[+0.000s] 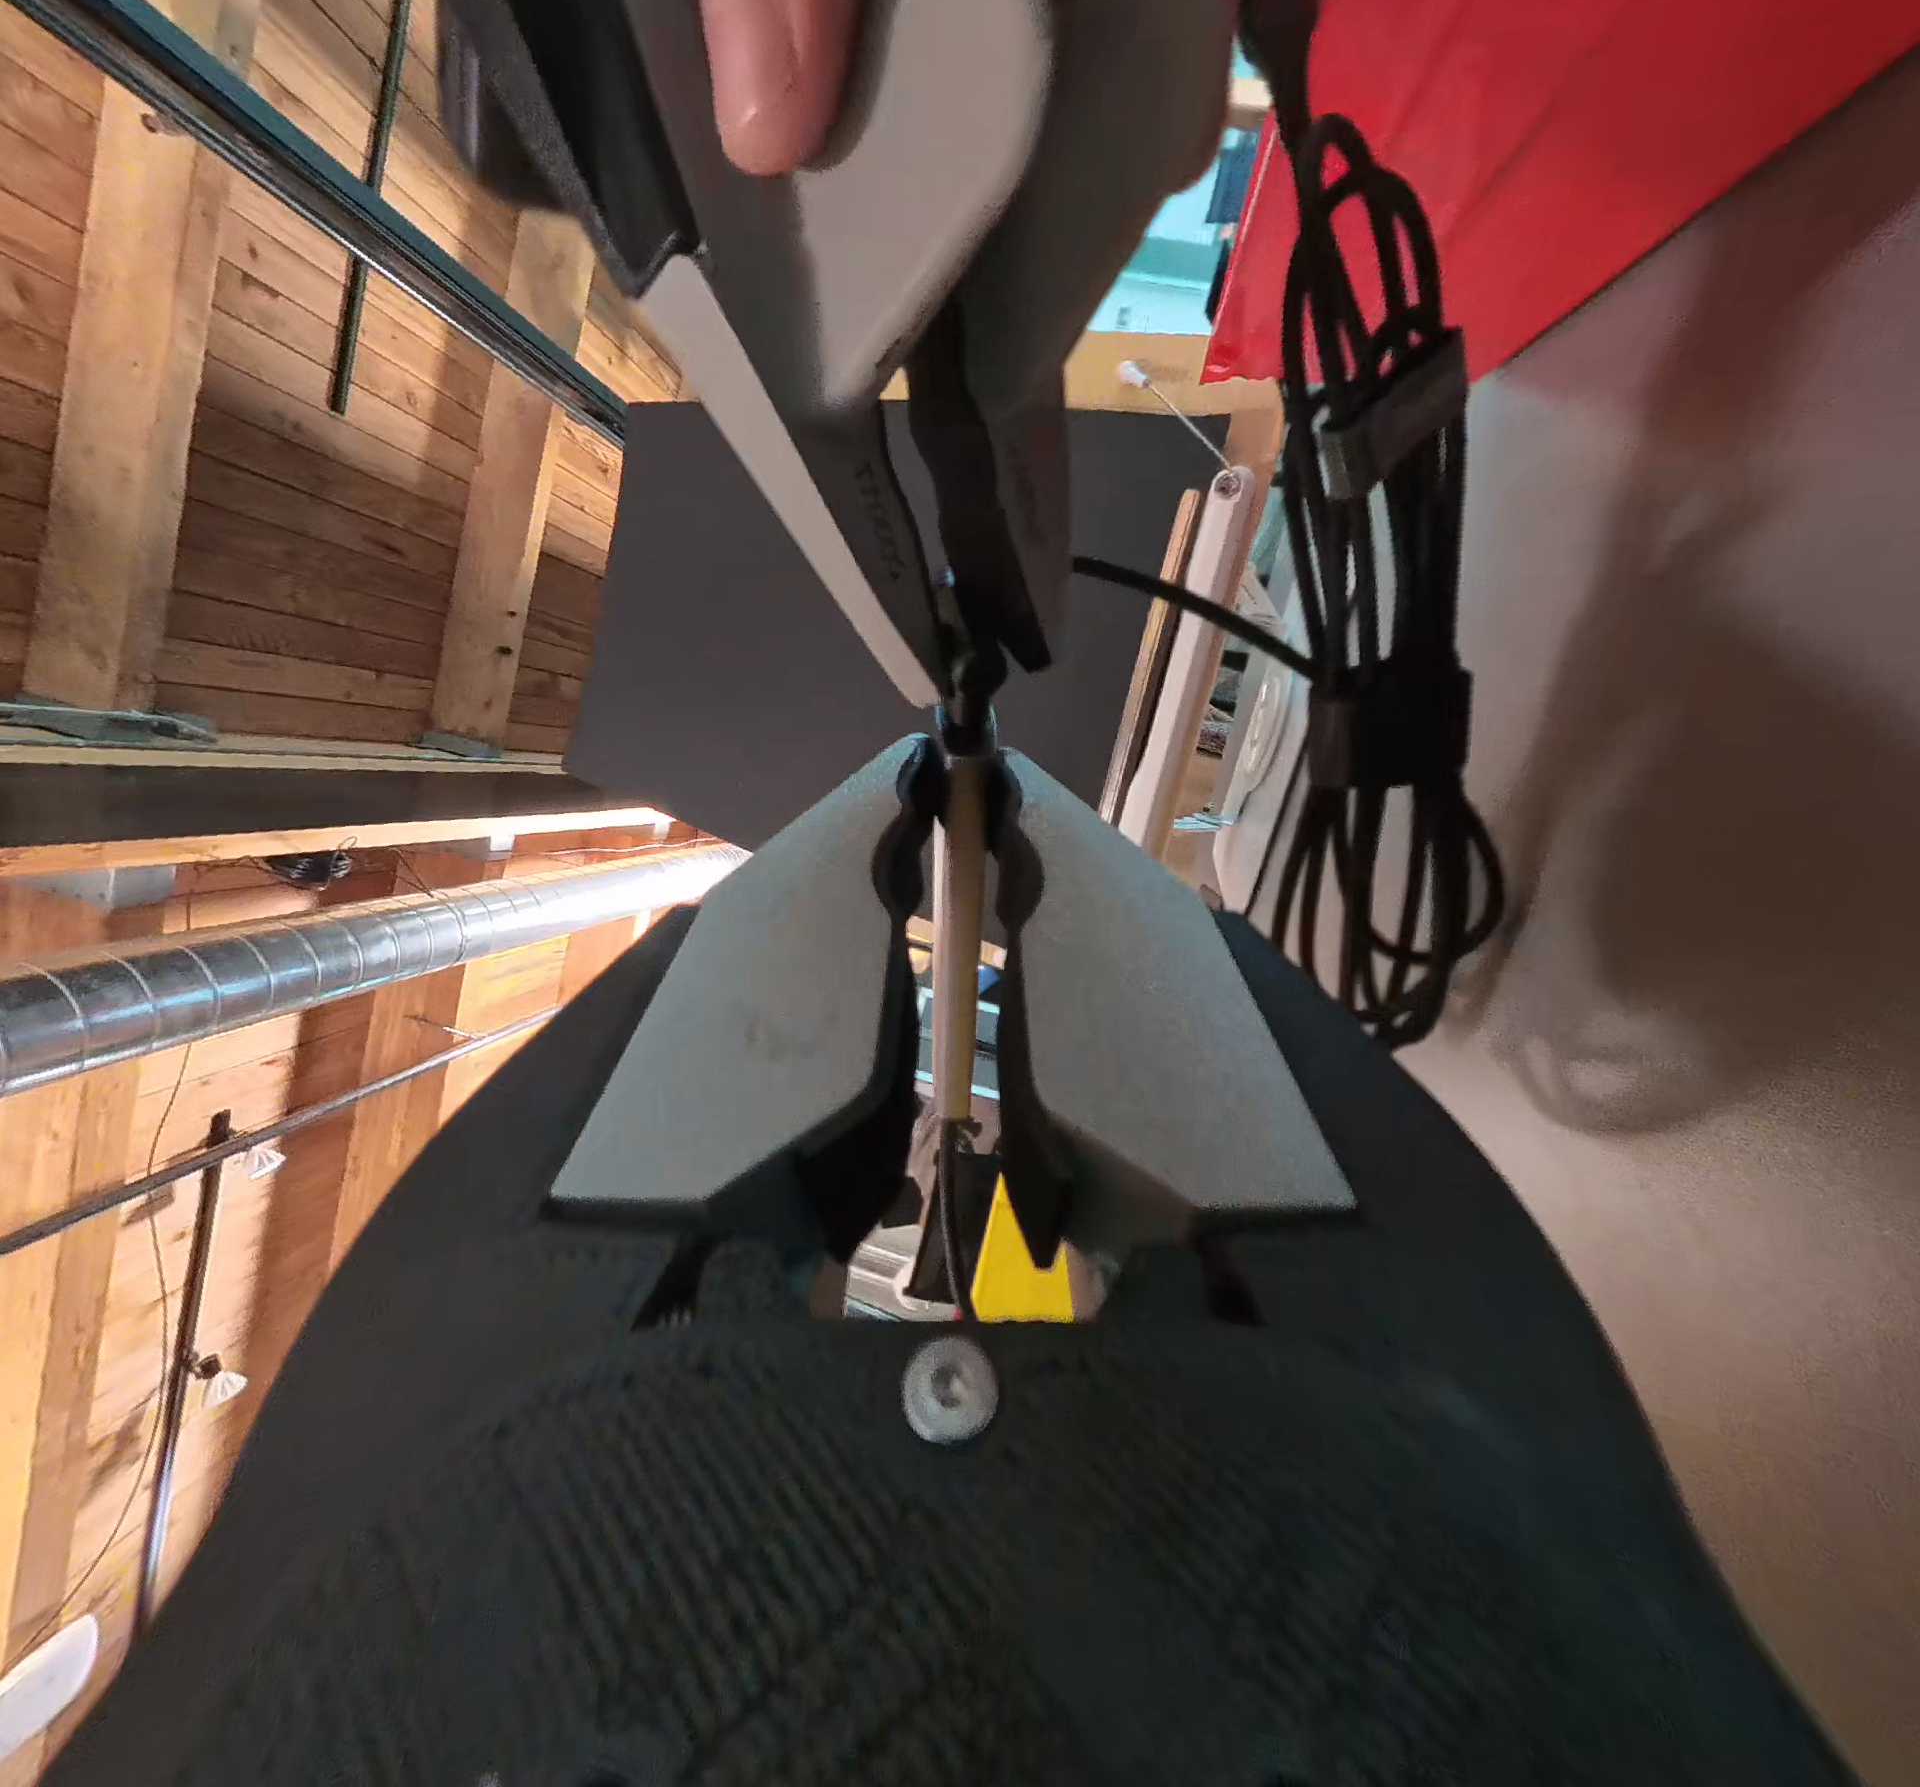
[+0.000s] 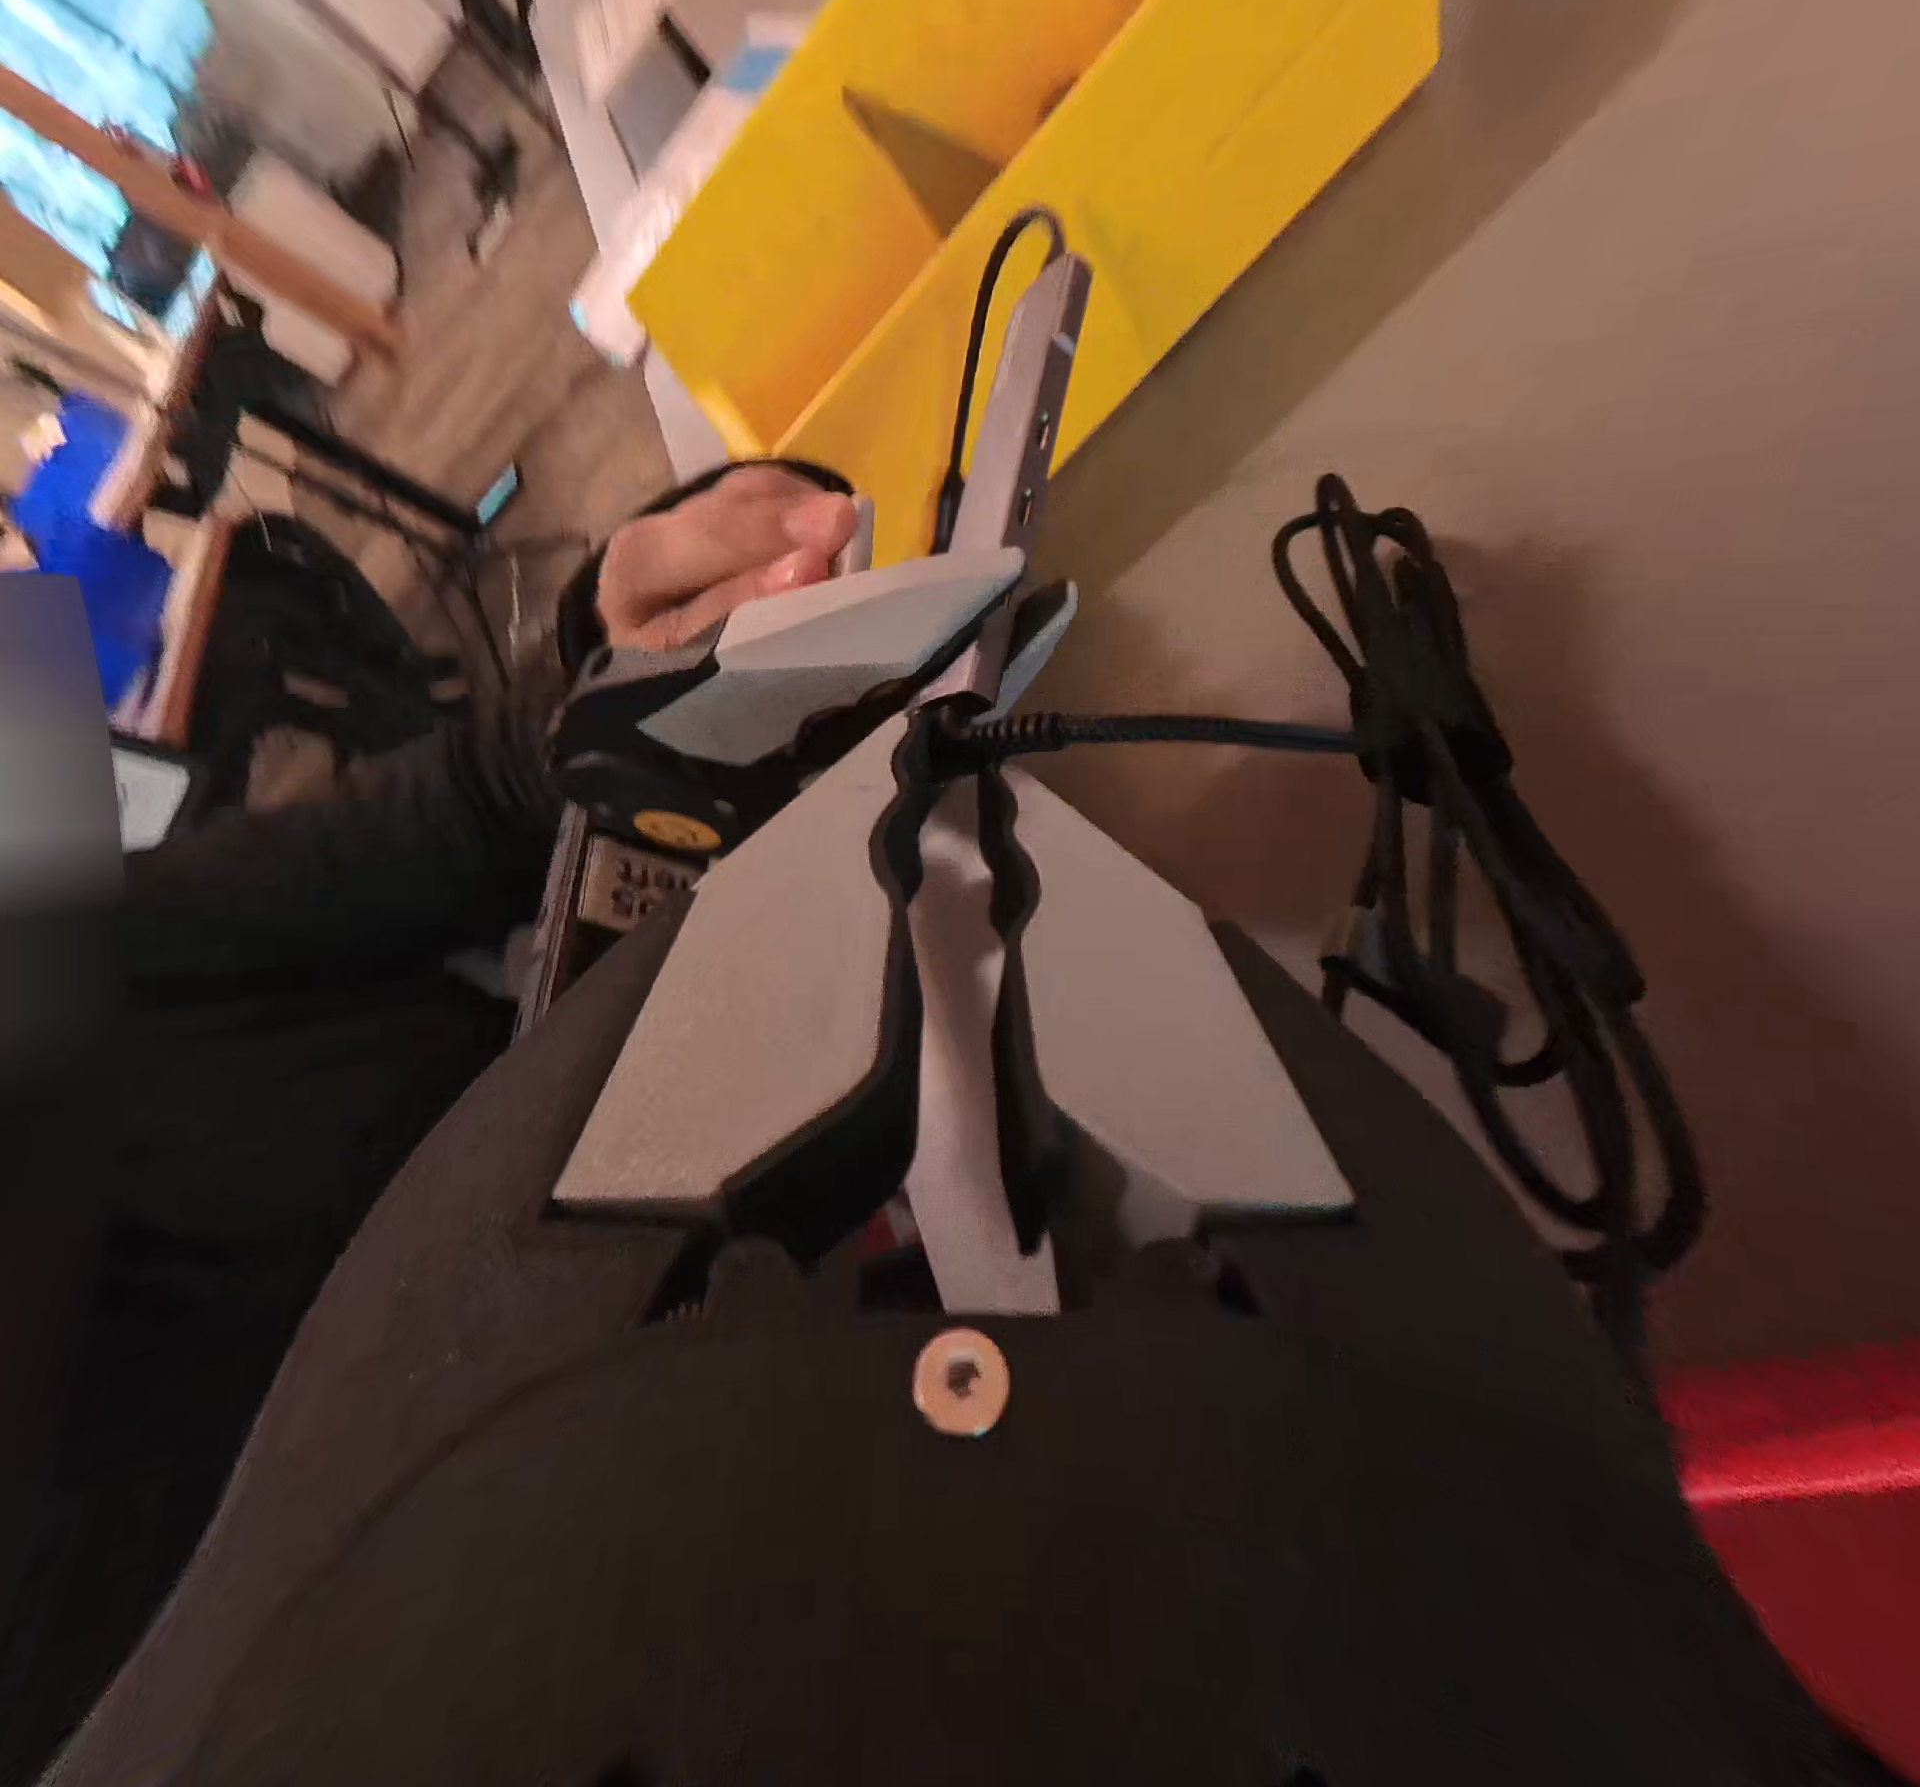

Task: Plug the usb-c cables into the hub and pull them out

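Hub (image 2: 1023,418) sits clamped edge-on in the left gripper (image 1: 961,755), while the right gripper (image 2: 951,735) pinches the usb-c cable (image 2: 1174,727) plug at its end, the coiled bundle (image 2: 1455,906) at three o'clock, so keep both aligned and push or pull straight.

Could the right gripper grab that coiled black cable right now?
Probably not yet: the right gripper is shut on a plug at the hub. The coiled cable lies uncovered beside it, so after letting go the way looks free.
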Demonstrator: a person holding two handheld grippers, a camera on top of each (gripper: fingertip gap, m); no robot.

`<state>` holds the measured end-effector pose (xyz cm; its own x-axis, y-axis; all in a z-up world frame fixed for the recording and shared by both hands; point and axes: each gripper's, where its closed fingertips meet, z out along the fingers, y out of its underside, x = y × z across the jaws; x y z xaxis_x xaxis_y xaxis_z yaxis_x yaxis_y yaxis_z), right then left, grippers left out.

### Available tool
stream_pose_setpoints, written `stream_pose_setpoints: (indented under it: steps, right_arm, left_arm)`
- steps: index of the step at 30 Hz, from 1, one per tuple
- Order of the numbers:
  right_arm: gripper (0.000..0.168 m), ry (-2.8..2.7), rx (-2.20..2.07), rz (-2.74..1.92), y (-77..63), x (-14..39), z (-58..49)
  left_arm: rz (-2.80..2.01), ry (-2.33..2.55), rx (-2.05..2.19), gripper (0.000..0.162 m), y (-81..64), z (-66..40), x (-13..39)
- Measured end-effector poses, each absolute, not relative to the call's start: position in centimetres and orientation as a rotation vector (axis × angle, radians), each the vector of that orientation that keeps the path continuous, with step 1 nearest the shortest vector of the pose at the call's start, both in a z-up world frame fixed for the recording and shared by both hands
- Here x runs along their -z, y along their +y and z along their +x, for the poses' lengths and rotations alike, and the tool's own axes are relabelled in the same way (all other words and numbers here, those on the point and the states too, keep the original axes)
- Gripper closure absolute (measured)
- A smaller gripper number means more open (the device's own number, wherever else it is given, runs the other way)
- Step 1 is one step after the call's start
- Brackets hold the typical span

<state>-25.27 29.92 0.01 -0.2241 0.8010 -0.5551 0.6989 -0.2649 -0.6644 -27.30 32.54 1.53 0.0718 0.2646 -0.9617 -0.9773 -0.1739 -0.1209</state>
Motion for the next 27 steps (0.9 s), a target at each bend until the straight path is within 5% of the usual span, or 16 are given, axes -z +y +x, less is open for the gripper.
stream_pose_setpoints:
  steps: [6,12,19,23,27]
  right_arm:
    - [0.168,-2.472,-1.1,-1.81,28.1,3.3,-23.0]
    - [0.168,-2.339,-1.208,-1.817,28.7,2.7,-25.1]
    - [0.127,-1.859,-1.493,-1.605,29.3,-2.0,-25.6]
    - [0.167,-1.687,-1.602,-1.619,29.5,-3.0,-26.2]
    - [0.168,-1.61,-1.74,-1.698,29.4,-3.1,-26.7]
  left_arm:
    - [-1.171,0.93,-1.391,0.155,32.9,-26.7,-0.6]
    - [-1.276,0.826,-1.419,0.155,33.0,-29.1,-0.9]
    - [-1.29,0.712,-1.395,0.156,32.7,-29.8,-2.2]
    - [-1.227,0.686,-1.425,0.155,32.2,-29.4,-3.1]
    - [-1.212,0.696,-1.479,0.155,32.4,-29.6,-3.1]
